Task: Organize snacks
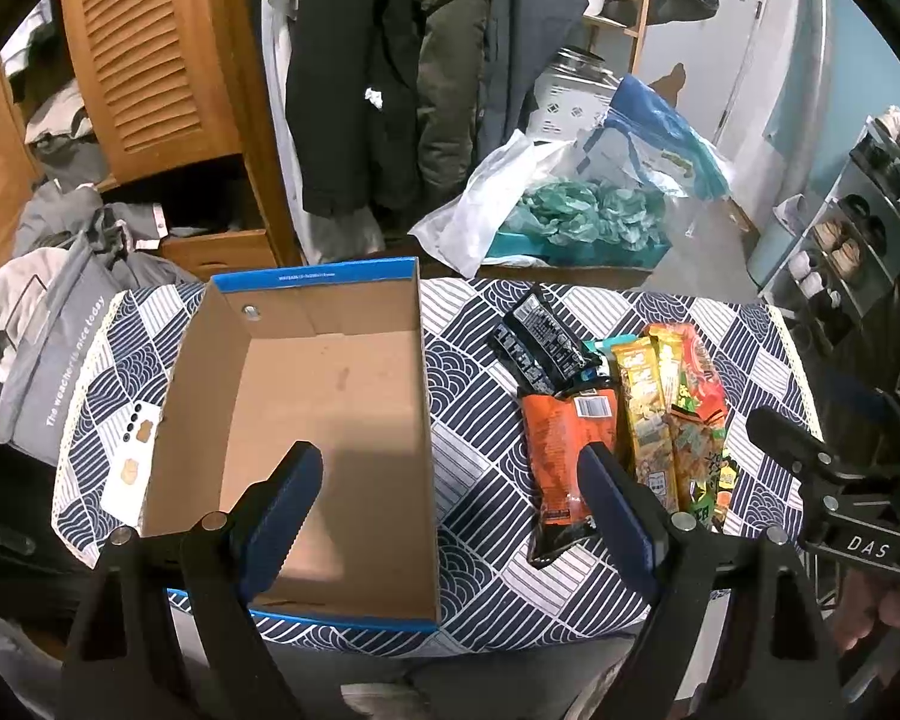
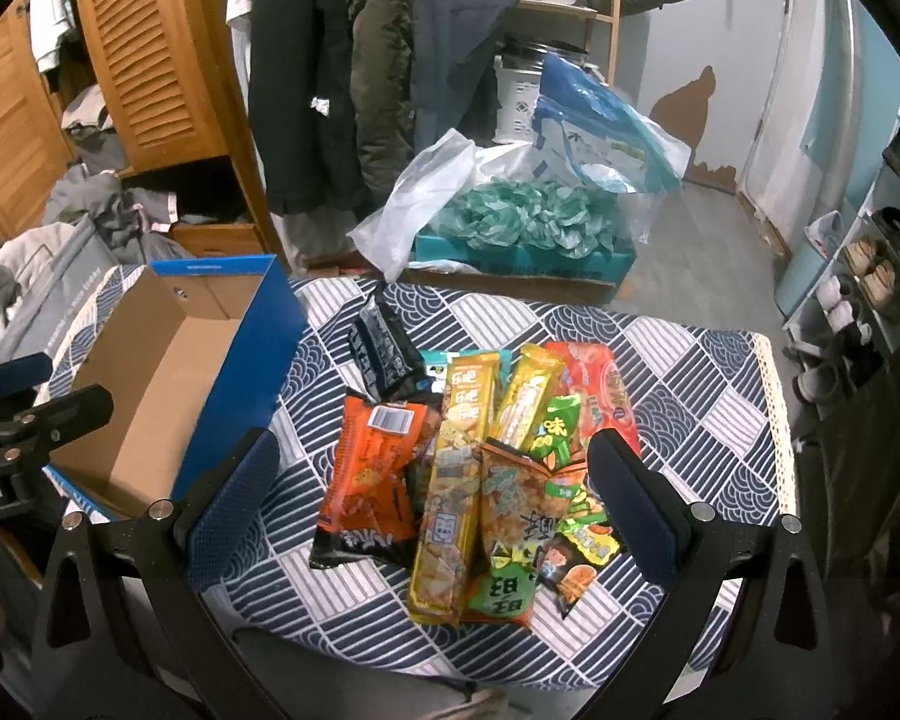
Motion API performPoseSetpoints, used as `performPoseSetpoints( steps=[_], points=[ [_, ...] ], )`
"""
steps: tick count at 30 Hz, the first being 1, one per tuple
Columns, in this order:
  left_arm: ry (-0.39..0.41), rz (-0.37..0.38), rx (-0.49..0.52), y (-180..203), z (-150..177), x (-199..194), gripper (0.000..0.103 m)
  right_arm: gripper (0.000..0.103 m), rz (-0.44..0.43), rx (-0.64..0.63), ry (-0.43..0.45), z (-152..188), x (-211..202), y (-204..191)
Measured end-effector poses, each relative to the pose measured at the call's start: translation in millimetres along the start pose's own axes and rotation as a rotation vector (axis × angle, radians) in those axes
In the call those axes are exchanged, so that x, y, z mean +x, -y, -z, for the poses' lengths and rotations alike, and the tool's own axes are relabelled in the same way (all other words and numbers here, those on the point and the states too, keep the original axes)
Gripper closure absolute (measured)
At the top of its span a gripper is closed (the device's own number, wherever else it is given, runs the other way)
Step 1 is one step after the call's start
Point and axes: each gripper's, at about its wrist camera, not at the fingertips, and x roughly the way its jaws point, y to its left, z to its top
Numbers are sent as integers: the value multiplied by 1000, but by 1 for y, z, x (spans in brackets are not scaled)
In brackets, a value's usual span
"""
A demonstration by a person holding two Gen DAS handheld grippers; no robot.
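An empty cardboard box [image 1: 330,408] with a blue outside stands on the left of the patterned tablecloth [image 1: 480,516]; the right wrist view shows the box [image 2: 168,360] at its left. A pile of snack packets lies to its right: an orange packet [image 2: 372,480], a long yellow packet [image 2: 456,480], a black packet [image 2: 384,348], a red packet [image 2: 600,396] and green ones [image 2: 504,588]. My left gripper [image 1: 450,498] is open above the box's near right corner. My right gripper [image 2: 432,486] is open above the pile, nothing between its fingers.
Behind the table stand a teal box with plastic bags [image 2: 522,228], hanging coats [image 2: 354,72] and a wooden louvred wardrobe [image 1: 150,60]. A grey bag and clothes [image 1: 48,348] lie at the left. A shoe rack [image 1: 858,222] stands at the right.
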Motion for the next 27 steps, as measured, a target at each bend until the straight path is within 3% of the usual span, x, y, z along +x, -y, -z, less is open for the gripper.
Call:
performPoseSetpoints(
  steps=[27],
  points=[
    [-11, 8, 7, 2, 3, 2, 15, 2, -14, -11, -25, 2, 5, -4]
  ],
)
